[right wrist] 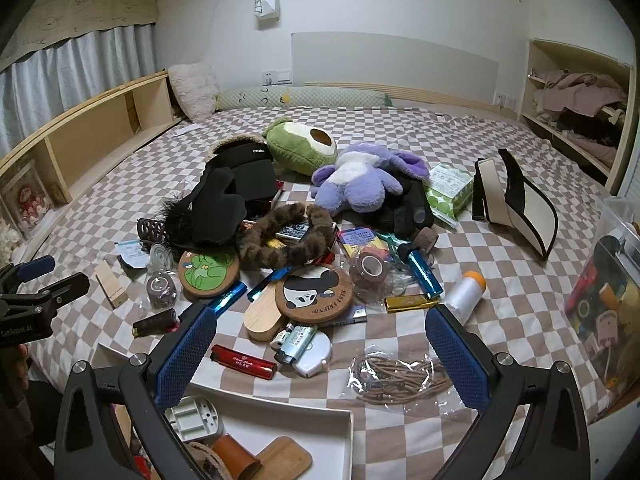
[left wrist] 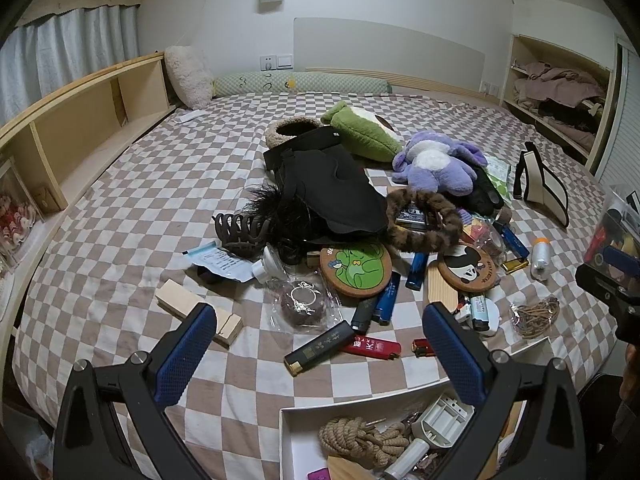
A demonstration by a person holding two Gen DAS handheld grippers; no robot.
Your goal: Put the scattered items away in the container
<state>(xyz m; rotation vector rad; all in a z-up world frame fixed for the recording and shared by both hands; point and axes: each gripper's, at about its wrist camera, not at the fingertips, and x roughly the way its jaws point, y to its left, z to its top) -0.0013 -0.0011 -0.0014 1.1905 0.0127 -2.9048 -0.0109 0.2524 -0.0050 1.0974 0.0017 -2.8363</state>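
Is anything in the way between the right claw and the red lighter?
Nothing visible. The right gripper hangs open above the bed, and the red lighter lies bare between its fingers, with the white box just below.

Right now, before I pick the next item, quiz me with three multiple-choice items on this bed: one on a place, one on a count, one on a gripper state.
1. The purple plush lies:
A. inside the white box
B. beside the avocado plush
C. on the wooden shelf

2. Round cork coasters on the bed:
A. two
B. four
C. none

3. The right gripper is:
A. shut on a lighter
B. shut on the rope
C. open and empty

Answers:
1 B: it lies next to the avocado plush.
2 A: frog coaster and panda coaster.
3 C: its pads stand wide apart, holding nothing.
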